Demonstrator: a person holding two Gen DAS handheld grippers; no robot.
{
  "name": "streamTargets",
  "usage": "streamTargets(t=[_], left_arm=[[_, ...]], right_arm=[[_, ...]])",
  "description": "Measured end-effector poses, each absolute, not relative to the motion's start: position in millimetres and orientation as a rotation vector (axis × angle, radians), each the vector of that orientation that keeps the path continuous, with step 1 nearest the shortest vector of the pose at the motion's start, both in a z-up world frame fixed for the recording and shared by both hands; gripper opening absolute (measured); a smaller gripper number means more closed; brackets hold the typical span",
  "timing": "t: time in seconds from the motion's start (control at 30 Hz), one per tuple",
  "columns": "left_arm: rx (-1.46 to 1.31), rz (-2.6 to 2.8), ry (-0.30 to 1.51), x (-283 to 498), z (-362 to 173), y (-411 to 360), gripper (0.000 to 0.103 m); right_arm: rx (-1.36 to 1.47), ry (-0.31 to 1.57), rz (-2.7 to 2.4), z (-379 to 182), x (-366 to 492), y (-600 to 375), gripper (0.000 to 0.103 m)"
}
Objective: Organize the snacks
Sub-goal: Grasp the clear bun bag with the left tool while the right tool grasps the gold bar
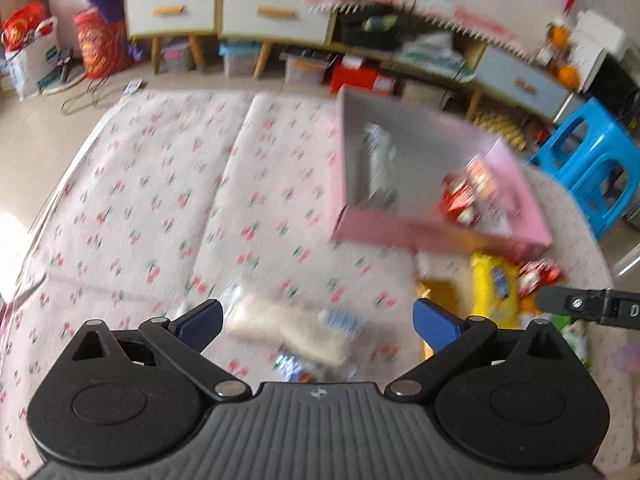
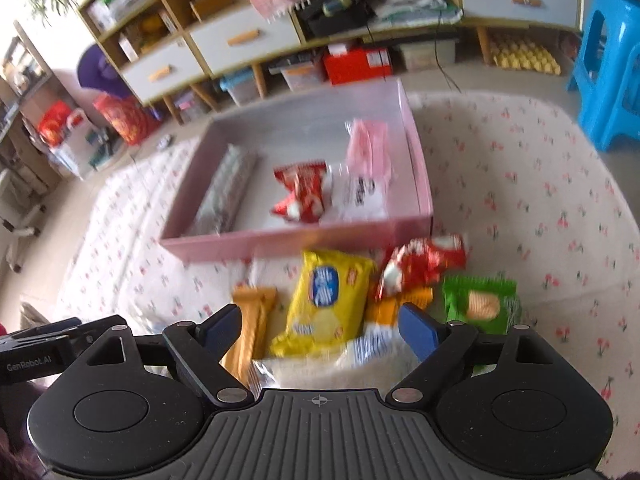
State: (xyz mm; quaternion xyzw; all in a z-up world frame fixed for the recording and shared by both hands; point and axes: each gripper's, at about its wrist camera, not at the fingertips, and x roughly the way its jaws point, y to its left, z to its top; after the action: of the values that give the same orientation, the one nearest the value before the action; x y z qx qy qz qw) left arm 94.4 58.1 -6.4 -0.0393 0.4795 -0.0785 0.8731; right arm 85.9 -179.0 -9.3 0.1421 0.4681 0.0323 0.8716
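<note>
the left tool (image 1: 316, 320) is spread wide, clasping nothing, over a clear crinkly packet of pale crackers (image 1: 288, 330) lying on the cherry-print cloth (image 1: 140, 200) of the bench. the right tool (image 2: 320, 330) is likewise released, its blue ribbed pads on either side of a white-and-blue plastic packet (image 2: 352, 364). just beyond lie a glossy yellow biscuit bag (image 2: 326, 296), a slim orange bar (image 2: 250, 328), a red foil wrapper (image 2: 420, 264) and a green cracker pack (image 2: 480, 300). the shallow pink cardboard box (image 2: 280, 246) with a grey floor holds a long silvery sleeve (image 2: 228, 194), a red foil snack (image 2: 302, 192), a white sachet (image 2: 360, 196) and a pink packet (image 2: 368, 148).
</note>
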Motion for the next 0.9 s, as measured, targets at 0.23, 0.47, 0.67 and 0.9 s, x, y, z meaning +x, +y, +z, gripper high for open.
streamTargets(t=[0.23,0.47,0.67,0.9], left_arm=[[-0.247,-0.109,1.1,102,-27,87,0.084],[-0.449,-0.105,1.124,106,-42,104,0.059],[-0.467,-0.072,1.111,107,-46,104,0.043],[-0.381,-0.107,1.029,119,-47,101,0.034]], right_arm=[[0.27,0.955,0.113,-18,88,-159,0.087],[0.307,0.948,0.222,-32,97,-137,0.086],[0.344,0.969,0.255,-46,103,-125,0.064],[0.261,1.017,0.228,-55,100,-112,0.042]])
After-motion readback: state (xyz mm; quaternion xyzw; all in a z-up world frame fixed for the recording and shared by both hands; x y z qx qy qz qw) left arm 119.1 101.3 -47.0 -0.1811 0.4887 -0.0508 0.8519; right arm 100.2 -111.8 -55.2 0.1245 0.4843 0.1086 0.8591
